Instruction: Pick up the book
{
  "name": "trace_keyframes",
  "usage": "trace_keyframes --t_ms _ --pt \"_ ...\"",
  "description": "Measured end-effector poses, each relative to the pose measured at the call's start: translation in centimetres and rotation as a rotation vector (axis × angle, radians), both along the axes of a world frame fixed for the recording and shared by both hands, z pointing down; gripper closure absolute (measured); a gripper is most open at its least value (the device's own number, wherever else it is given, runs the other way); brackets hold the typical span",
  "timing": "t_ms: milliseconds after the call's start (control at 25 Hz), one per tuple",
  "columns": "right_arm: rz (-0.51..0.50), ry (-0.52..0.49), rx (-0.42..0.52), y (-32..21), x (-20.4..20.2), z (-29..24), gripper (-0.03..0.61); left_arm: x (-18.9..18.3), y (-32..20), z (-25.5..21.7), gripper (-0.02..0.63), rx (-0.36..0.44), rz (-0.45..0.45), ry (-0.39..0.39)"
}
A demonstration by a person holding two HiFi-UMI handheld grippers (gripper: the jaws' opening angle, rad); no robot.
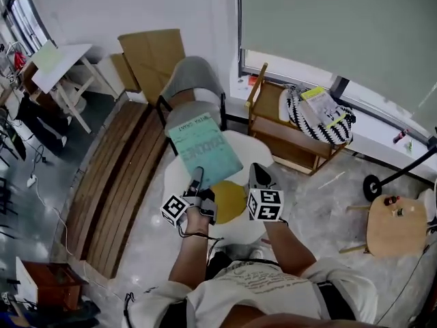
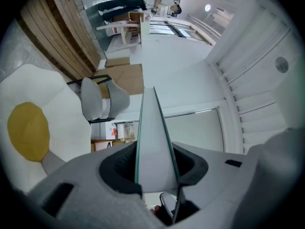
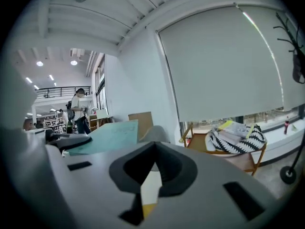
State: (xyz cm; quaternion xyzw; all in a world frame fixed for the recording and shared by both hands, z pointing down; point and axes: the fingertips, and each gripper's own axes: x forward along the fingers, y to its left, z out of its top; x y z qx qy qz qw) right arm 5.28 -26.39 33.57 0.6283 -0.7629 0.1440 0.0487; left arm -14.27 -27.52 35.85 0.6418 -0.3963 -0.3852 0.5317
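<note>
A thin teal book (image 1: 205,149) hangs in the air above a white egg-shaped table (image 1: 179,175) with a yellow yolk patch (image 1: 230,201). My left gripper (image 1: 196,176) is shut on the book's near edge. In the left gripper view the book (image 2: 155,142) runs edge-on between the pads, which press on both its faces. My right gripper (image 1: 258,173) is to the right of the book, apart from it, shut with nothing in it. The right gripper view shows the book's (image 3: 107,136) cover at the left, beside the right gripper's (image 3: 152,147) closed jaws.
Behind the table stands a grey chair (image 1: 191,87). A wooden rack (image 1: 287,139) with a striped bag (image 1: 321,118) is at the right, and a slatted wooden bench (image 1: 119,183) at the left. A round wooden stool (image 1: 396,225) is at the far right. Cardboard (image 1: 151,53) leans on the wall.
</note>
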Motion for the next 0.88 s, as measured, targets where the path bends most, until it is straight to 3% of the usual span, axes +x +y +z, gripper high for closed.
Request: trace_keyframes --t_ms 200,400,880 --pt "-0.013 0.01 0.065 0.2 -0.4 -4.1 0.552 -0.1 -0.1 -3.4 0.439 0.035 -0.051 -0.006" --pt "0.007 0.012 0.115 0.1 0.4 -6.8 0.552 0.7 -0.1 -4.6 0.439 0.042 -0.025 0.02" --pt "0.016 0.03 0.106 0.6 0.2 -7.0 0.552 1.8 -0.4 -7.0 0.439 0.103 0.032 0.01"
